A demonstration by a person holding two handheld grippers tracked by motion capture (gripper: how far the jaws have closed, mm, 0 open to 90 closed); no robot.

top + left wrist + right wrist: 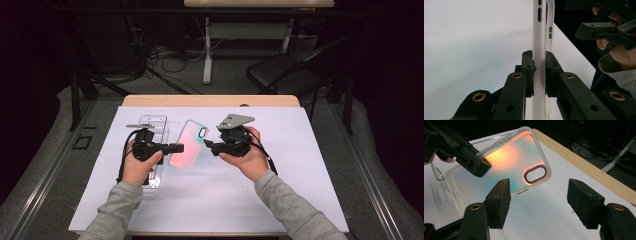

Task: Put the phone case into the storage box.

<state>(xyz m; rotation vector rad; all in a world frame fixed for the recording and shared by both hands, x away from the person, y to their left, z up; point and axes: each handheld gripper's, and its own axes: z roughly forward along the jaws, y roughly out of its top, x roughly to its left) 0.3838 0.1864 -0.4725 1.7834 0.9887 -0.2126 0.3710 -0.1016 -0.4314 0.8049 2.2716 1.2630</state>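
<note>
A translucent phone case (189, 145), tinted pink to blue with an oval camera hole, hangs tilted above the white mat. My left gripper (179, 148) is shut on its long edge. In the left gripper view the case (539, 30) stands edge-on, pinched between the two pads of that gripper (539, 65). My right gripper (207, 145) is just right of the case's camera-hole end. In the right gripper view its jaws (539, 195) stand apart with nothing between the pads. The case (506, 162) lies beyond them, with the left gripper (477, 166) clamped on it.
A clear plastic tray (152, 122) lies on the white mat (280, 190) under my left hand. The table's wooden far edge (210, 100) runs behind it. A dark chair (280, 72) and cables sit on the floor beyond.
</note>
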